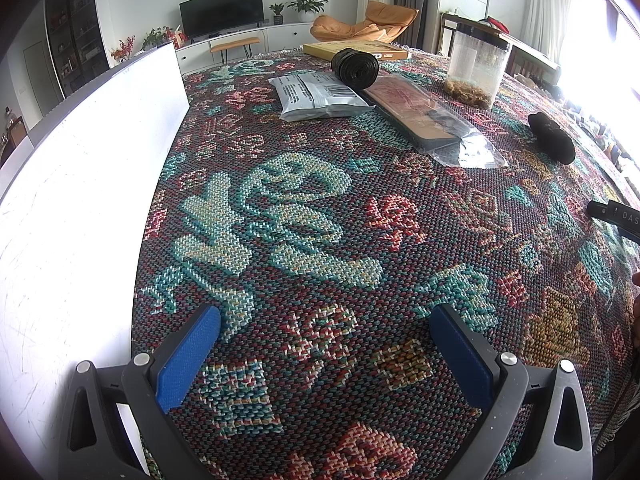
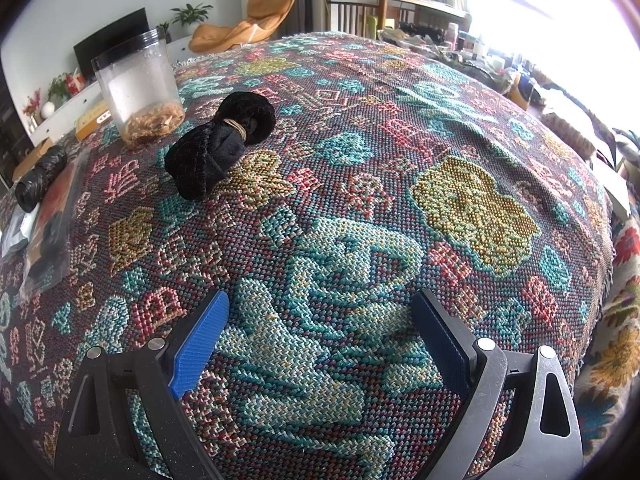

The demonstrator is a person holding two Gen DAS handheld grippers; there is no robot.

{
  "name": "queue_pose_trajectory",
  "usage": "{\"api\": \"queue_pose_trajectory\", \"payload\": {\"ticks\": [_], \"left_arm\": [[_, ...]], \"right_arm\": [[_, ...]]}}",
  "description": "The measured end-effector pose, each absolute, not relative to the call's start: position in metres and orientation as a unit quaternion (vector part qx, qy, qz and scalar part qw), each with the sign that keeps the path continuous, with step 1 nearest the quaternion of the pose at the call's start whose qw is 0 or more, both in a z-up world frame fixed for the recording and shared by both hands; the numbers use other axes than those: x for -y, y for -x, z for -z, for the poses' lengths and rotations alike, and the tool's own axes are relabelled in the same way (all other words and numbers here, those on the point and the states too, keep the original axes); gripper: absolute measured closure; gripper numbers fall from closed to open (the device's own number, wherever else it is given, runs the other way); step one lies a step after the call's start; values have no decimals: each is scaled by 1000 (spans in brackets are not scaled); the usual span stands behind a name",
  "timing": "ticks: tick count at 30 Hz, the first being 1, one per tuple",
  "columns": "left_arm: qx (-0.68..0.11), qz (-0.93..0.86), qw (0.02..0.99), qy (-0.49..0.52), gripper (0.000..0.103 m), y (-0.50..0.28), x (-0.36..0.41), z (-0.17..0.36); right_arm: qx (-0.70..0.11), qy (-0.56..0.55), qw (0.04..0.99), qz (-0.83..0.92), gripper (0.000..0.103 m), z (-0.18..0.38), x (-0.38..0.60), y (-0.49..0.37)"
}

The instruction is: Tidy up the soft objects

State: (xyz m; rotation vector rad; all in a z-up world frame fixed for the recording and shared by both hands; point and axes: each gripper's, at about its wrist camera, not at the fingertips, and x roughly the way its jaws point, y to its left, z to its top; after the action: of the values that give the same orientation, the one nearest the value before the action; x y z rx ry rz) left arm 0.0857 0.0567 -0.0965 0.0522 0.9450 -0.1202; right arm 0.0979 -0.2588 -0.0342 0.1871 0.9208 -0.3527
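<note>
Nearest in each wrist view, both claws hang empty over the woven cloth point(image 2: 360, 184) that covers the counter: the left claw point(image 1: 324, 344) has its blue pads spread wide apart with nothing between them, and the right claw point(image 2: 320, 336) is likewise spread and holds nothing. Further out, ahead and to the left of the right claw, lies the black fabric bundle point(image 2: 220, 152), a rolled velvety cloth cinched near one end by a thin elastic band point(image 2: 236, 126). It looks light, limp and compressible, so it should squash rather than slip; the best hold is probably across the thick rolled body just beside the band, where the layers are tightest. Beyond it stands a clear jar point(image 2: 138, 88) with brownish stuff at the bottom, near the bundle but apart from it.
</note>
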Motion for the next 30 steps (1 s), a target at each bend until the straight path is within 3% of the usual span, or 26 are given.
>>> {"api": "queue_pose_trajectory", "payload": {"ticks": [11, 19, 27, 29, 30], "left_arm": [[-469, 92, 878, 29, 1, -117, -42, 67], [-447, 109, 887, -40, 1, -251, 1, 7], [-496, 60, 866, -34, 2, -355, 9, 50], [-511, 61, 855, -64, 13, -364, 17, 66], [-517, 64, 850, -79, 25, -368, 21, 71]], "right_arm": [[-441, -90, 877, 169, 9, 34, 259, -98], [-441, -90, 877, 169, 9, 34, 259, -97], [-441, -91, 877, 168, 9, 34, 258, -97], [-440, -95, 879, 159, 9, 32, 260, -97], [-428, -111, 885, 149, 9, 28, 265, -95]]}}
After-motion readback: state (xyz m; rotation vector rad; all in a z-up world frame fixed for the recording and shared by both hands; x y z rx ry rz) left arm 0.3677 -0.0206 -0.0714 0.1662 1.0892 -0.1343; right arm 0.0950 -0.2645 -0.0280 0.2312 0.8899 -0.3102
